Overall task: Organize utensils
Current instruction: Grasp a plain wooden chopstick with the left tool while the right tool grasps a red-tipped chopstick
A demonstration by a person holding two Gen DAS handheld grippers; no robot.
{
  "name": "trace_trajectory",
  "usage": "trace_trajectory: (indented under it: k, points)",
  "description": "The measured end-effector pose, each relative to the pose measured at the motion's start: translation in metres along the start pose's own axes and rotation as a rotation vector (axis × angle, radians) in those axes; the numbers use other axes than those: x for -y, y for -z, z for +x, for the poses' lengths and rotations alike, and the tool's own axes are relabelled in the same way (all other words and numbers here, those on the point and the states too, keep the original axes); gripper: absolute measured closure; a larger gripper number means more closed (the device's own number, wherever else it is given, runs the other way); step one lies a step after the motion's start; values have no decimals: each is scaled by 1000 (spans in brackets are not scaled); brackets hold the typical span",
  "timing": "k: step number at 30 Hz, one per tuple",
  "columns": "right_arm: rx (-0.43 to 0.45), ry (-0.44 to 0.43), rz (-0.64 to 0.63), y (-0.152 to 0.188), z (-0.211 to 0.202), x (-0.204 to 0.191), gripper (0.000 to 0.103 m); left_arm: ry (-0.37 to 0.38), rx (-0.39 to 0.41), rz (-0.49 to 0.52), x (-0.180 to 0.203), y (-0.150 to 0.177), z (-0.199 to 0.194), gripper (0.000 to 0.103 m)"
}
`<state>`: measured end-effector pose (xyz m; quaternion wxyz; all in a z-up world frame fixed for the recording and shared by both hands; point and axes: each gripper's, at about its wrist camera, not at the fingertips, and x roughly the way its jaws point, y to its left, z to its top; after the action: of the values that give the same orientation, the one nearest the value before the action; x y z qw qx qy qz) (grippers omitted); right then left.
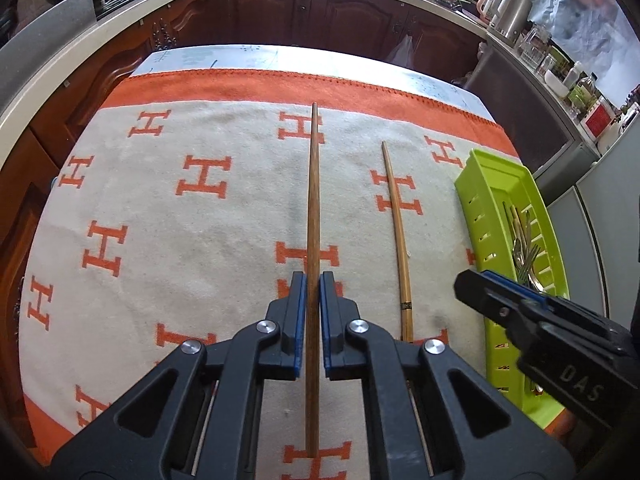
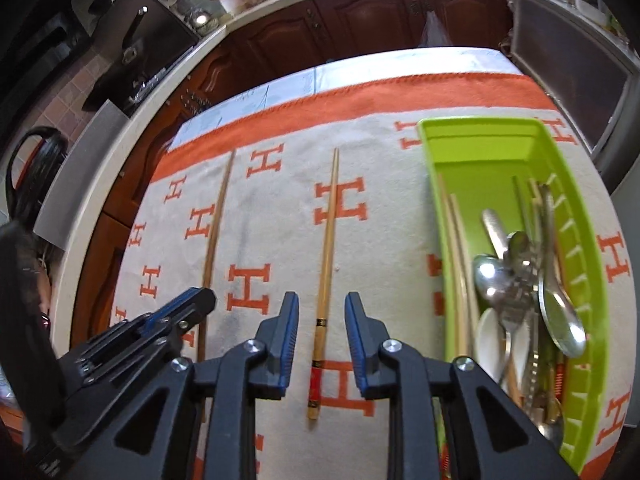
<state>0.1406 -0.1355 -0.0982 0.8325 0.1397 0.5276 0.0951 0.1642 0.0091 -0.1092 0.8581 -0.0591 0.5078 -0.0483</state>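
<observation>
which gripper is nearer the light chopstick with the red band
Right. The right gripper straddles the light chopstick, jaws open either side; the left gripper sits beside it, shut on the dark chopstick.

A dark chopstick [image 1: 313,216] is clamped; a banded one [image 2: 326,264] lies flat beside the green tray [image 2: 480,136].

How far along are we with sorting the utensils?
Done: spoons, forks and some chopsticks already lie in the green tray. In hand: the left tongs grip the dark chopstick. Left: the banded chopstick lies on the cloth between the open right tongs.
</observation>
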Motion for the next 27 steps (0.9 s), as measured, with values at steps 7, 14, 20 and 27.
trace_trajectory:
  k: [7, 14, 20, 27]
  points:
    - [-62, 68, -40, 3, 29, -14, 79, -38, 9, -36, -24, 1, -7, 98]
    - [-87, 138, -88, 7, 45, -24, 79, -76, 11, -47, -36, 4, -5, 98]
    - [-67, 208, -152, 11, 48, -35, 79, -89, 9, -45, -39, 6, -3, 98]
    - [-36, 254, -184, 14, 48, -37, 95, -88, 9, -35, -36, 10, -6, 98]
